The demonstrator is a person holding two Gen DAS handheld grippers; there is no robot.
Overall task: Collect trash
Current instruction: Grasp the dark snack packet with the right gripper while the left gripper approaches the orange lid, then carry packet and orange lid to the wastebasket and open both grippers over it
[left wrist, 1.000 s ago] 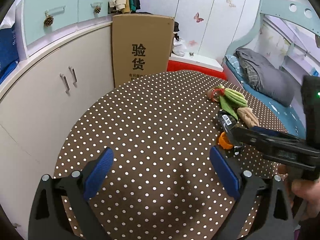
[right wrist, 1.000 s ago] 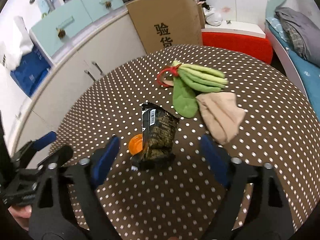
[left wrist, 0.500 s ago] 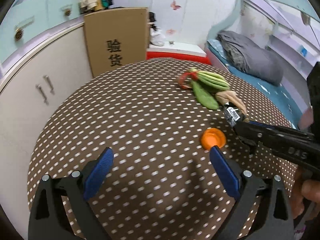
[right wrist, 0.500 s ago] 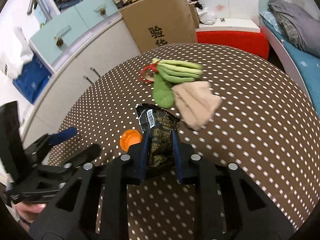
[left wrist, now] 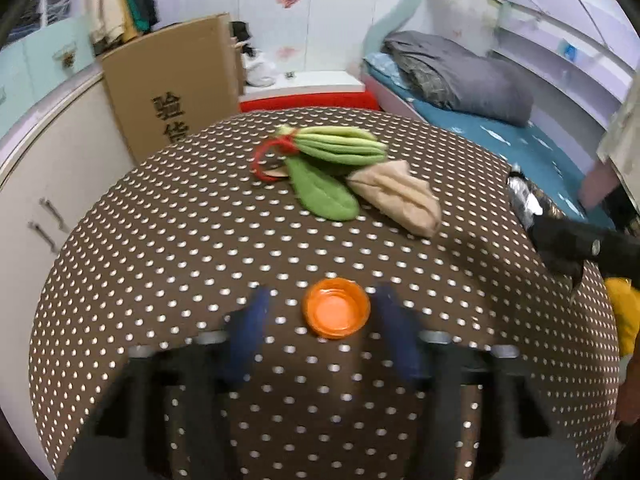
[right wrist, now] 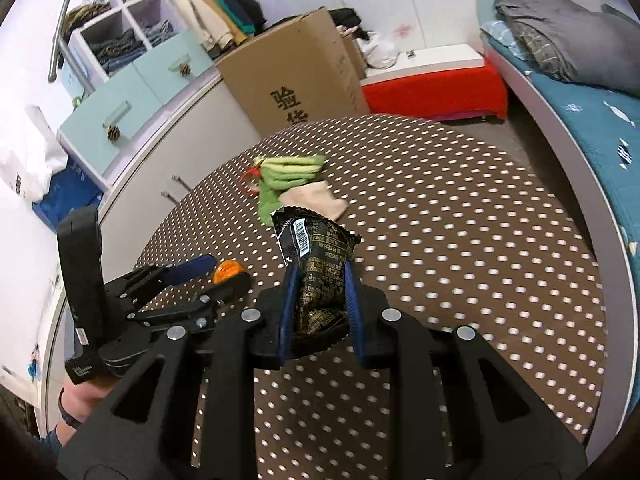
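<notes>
In the lower middle of the left wrist view, the left gripper [left wrist: 320, 312] is reaching over the brown polka-dot table [left wrist: 160, 240], its blue pads blurred and its jaws having just been closing in on an orange bottle cap [left wrist: 336, 307]; the cap is sitting between the pads with a gap showing on each side, so the pads are not pressing it. In the lower middle of the right wrist view, the right gripper [right wrist: 320, 276] is clamping a dark snack wrapper [right wrist: 316, 252] between its narrowed blue pads, the wrapper's barcoded top end sticking up above the fingers. To the lower left of that view, a person's hand [right wrist: 76, 396] is gripping the left tool's handle. Beyond the cap, toward the middle of the left wrist view, a green cloth bundle [left wrist: 336, 148] tied with a red loop is lying against a beige cloth [left wrist: 400, 196]. Farther back, a cardboard box [left wrist: 172, 80] with printed characters is standing at the upper left beside white cabinets [left wrist: 44, 184], a red bench [right wrist: 436, 84] is sitting behind the table, and a bed [left wrist: 496, 128] with a grey blanket is filling the upper right.
</notes>
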